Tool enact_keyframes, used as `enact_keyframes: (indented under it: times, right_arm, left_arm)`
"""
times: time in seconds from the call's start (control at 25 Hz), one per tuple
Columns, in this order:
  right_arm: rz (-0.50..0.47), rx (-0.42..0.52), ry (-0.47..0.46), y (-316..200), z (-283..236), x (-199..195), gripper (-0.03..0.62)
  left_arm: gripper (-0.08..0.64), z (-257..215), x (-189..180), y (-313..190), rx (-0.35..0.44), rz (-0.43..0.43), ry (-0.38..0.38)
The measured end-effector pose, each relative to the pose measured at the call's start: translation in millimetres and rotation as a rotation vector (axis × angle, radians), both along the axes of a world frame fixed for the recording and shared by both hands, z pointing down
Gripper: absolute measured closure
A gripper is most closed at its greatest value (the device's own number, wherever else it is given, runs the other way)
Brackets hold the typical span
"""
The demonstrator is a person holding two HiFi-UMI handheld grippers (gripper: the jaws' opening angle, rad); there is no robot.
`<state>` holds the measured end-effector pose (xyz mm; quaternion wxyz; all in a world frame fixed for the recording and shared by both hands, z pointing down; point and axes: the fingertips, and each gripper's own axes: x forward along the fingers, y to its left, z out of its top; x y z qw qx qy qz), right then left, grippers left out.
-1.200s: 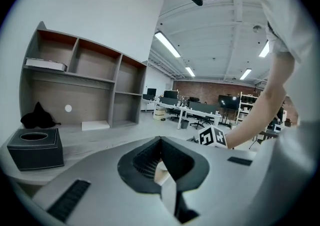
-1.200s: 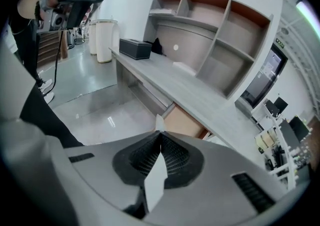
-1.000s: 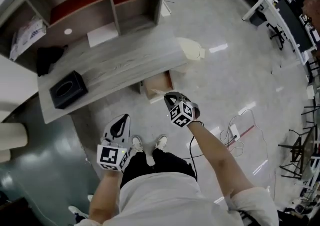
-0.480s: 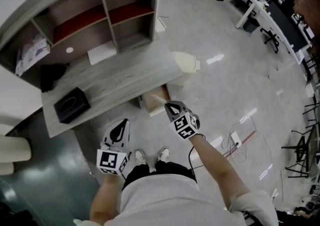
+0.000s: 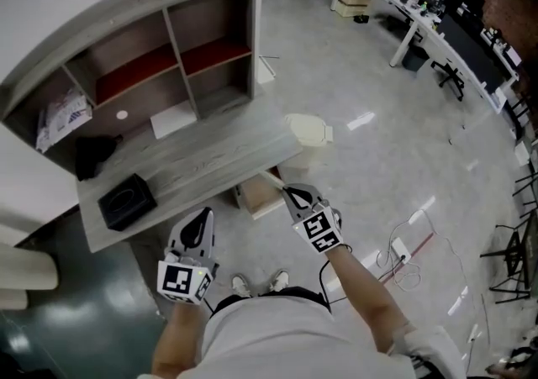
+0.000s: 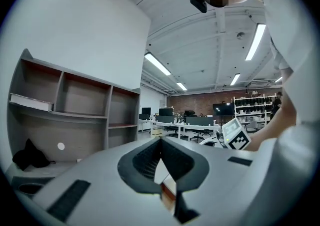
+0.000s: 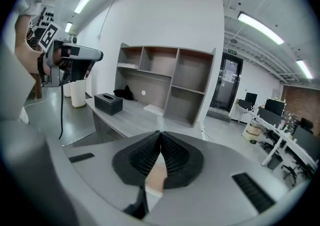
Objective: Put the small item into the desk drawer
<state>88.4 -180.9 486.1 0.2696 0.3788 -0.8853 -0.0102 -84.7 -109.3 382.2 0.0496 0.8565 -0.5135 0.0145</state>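
The person stands with both arms reaching forward and down. The left gripper [image 5: 200, 222] is held close in, just ahead of the left hip, on a bare left forearm [image 5: 172, 342] that is bent at the elbow. Its jaws point ahead and are pressed together with nothing between them. The right gripper [image 5: 292, 195] sits further out on a bare, nearly straight right forearm [image 5: 361, 289], angled inward. Its jaws too are closed tight and empty. The two grippers are well apart, the right one ahead of the left.
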Motion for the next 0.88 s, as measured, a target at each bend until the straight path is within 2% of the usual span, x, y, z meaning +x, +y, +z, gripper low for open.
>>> enact_keyframes:
  times: [0.16, 0.44, 0.68, 0.88]
  right_arm:
    - [0.014, 0.043, -0.072, -0.7, -33.6, 3.2, 0.568]
    - [0.067, 0.103, -0.251, 1.8, -101.8, 23.0, 0.568]
    - [0.071, 0.152, -0.344, 6.8, -142.9, 40.3, 0.568]
    - [0.119, 0.192, -0.435, 15.9, -174.6, 66.9, 0.568]
  left_arm:
    - [0.541, -22.4, -3.0, -6.3, 0.046, -0.007, 0.005]
    - [0.541, -52.5, -9.7, -10.2, 0.105, -0.025, 0.018]
    - [0.541, -65.0, -18.8, -8.8, 0.115, -0.043, 0.050]
    - [0.541, -71.4, -29.9, -2.8, 0.128, -0.074, 0.051]
